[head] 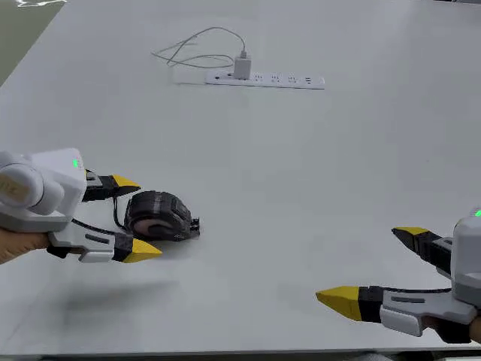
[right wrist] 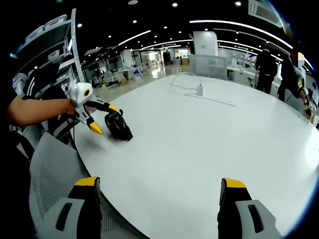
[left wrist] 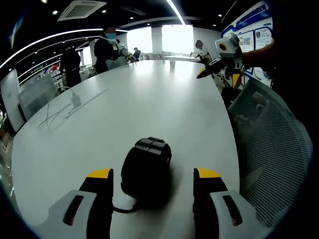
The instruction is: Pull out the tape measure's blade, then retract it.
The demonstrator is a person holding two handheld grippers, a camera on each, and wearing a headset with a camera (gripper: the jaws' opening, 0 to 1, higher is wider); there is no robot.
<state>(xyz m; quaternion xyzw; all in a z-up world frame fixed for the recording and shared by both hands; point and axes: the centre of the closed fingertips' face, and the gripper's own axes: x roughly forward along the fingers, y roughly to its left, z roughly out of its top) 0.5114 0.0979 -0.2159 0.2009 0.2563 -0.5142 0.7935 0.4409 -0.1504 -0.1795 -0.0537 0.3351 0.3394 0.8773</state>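
Observation:
A black tape measure (head: 159, 216) lies on the white table (head: 301, 173), its blade tip facing right. My left gripper (head: 137, 216) is open, with one yellow-tipped finger on each side of the case; I cannot tell whether they touch it. In the left gripper view the tape measure (left wrist: 146, 164) sits between the fingertips (left wrist: 99, 174). My right gripper (head: 376, 265) is open and holds nothing, near the table's front right edge, well away from the tape. The right gripper view shows the tape measure (right wrist: 117, 126) and the left gripper (right wrist: 102, 117) at the far left.
A white power strip (head: 267, 79) with a plugged-in charger and a looped white cable (head: 197, 47) lies at the back of the table. A mesh chair back (left wrist: 269, 149) stands beside the table edge. Several people stand in the background.

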